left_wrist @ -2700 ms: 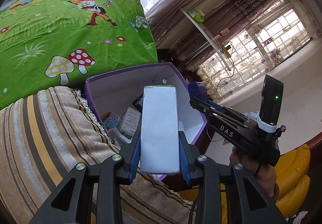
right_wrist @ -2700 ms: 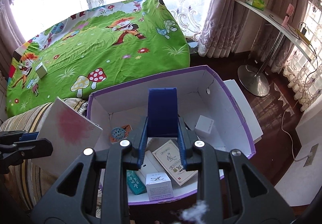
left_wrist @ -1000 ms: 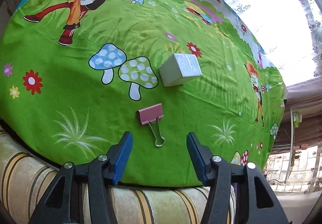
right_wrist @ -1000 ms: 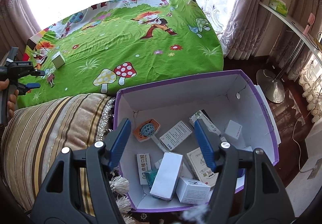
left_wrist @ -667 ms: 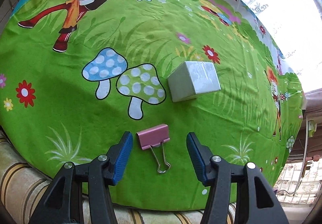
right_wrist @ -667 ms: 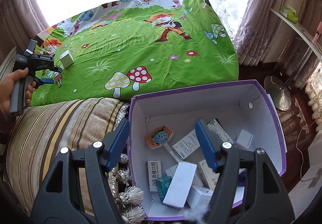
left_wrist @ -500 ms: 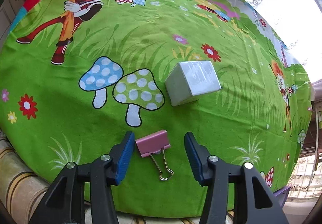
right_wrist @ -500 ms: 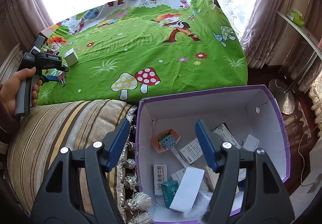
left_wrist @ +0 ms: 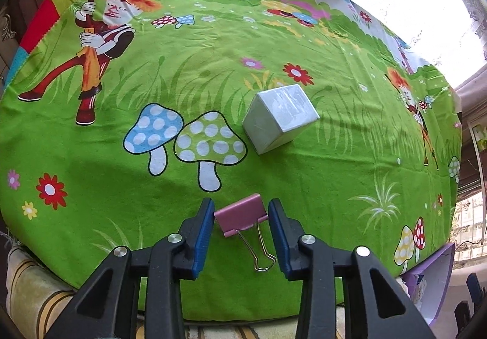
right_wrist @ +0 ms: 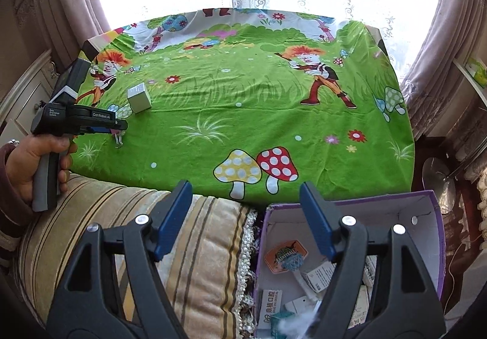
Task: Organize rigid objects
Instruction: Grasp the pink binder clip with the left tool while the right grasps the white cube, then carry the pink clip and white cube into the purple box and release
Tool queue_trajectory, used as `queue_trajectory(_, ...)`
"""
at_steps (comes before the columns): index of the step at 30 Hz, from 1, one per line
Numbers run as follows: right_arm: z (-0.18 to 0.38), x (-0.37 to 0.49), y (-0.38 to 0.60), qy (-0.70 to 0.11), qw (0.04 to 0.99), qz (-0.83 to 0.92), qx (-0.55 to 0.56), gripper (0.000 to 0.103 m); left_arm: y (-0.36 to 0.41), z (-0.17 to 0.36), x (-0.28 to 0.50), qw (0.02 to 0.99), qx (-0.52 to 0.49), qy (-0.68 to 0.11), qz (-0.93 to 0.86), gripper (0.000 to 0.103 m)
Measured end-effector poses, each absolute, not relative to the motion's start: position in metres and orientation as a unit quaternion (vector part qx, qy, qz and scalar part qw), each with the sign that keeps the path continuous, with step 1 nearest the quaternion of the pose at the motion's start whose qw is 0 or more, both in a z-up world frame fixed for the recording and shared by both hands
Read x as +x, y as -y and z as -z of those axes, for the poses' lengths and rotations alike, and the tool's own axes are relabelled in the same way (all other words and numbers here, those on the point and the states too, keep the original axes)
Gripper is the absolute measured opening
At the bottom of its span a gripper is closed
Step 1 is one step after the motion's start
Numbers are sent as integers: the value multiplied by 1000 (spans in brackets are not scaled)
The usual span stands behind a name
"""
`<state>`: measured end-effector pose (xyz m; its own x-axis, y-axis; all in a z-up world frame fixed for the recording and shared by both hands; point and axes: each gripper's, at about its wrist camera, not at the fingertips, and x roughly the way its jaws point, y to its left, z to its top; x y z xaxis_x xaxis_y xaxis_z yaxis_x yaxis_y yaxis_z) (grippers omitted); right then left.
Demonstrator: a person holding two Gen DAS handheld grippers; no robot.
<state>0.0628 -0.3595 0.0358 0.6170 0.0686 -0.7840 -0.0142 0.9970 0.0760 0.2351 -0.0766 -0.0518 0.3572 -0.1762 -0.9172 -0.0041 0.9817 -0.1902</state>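
Note:
A pink binder clip lies on the green cartoon cloth with its wire handles toward me. My left gripper points down over it. Its jaws are closing, one blue pad on each side of the clip's body, at most just touching it. A white cube box rests on the cloth just beyond. From the right wrist view I see the cube box, the clip and a hand holding the left gripper. My right gripper hangs empty, its jaws opening, over the purple box's rim.
The purple box holds several small cartons and a card. A striped cushion with tassels lies between the box and the cloth. Curtains and a bright window stand behind, a round lamp base at the right.
Both grippers held boxes at first and are empty now. The left moved in over the clip and narrowed around it. The right slid left from above the purple box and widened.

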Motion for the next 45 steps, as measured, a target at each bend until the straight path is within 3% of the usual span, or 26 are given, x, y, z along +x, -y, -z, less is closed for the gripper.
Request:
queue_trajectory(7, -36, 118, 302, -436, 897, -71, 9, 87, 53, 25, 217, 844, -76, -525, 77, 38)
queue_trajectory(18, -9, 202, 208, -452, 880, -137, -40, 88, 14, -1, 194, 875, -78, -472, 76, 38)
queue_trajectory(34, 30, 270, 148, -453, 875, -144, -89, 88, -2, 15, 193, 873, -95, -472, 75, 38)
queue_trajectory(36, 34, 274, 148, -457, 874, -141, -87, 81, -2, 16, 194, 873, -95, -473, 75, 38)
queue_trajectory(38, 39, 277, 149, -468, 869, -139, -83, 66, -1, 18, 195, 872, -95, -474, 77, 38)
queue_trajectory(39, 42, 278, 149, -474, 865, -140, -83, 51, -1, 18, 195, 871, -95, -475, 77, 38)
queue_trajectory(40, 43, 278, 149, -475, 865, -139, -86, 45, -1, 19, 196, 871, -96, -476, 77, 38)
queue_trajectory(45, 39, 272, 153, -468, 870, -130, -83, 45, 1, 20, 196, 870, -94, -477, 78, 38)
